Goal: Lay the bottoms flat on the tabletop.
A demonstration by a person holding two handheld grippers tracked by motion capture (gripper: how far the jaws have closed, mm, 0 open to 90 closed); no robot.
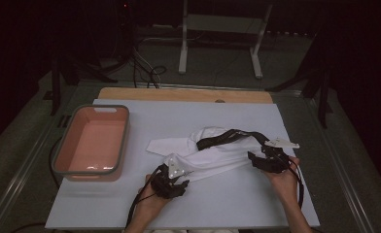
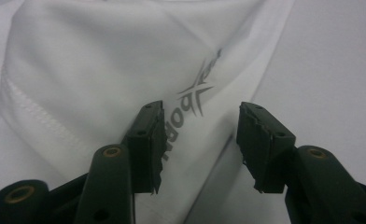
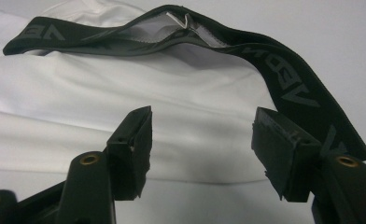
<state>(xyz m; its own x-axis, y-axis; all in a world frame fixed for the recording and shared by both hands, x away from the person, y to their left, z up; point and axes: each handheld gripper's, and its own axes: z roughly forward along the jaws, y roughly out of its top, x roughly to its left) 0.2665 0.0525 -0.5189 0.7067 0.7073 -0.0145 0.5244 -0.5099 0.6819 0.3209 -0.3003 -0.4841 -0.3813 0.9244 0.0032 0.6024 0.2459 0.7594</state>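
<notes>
Between the two black pads of my left gripper lies the hem corner of the white shorts, with my jaws spread apart and not yet pinching the cloth. My right gripper is spread wide too, with white cloth between its pads and the black waistband just past them. The shorts lie long across the white table, from my left gripper to my right, so each hand is close to its own end.
</notes>
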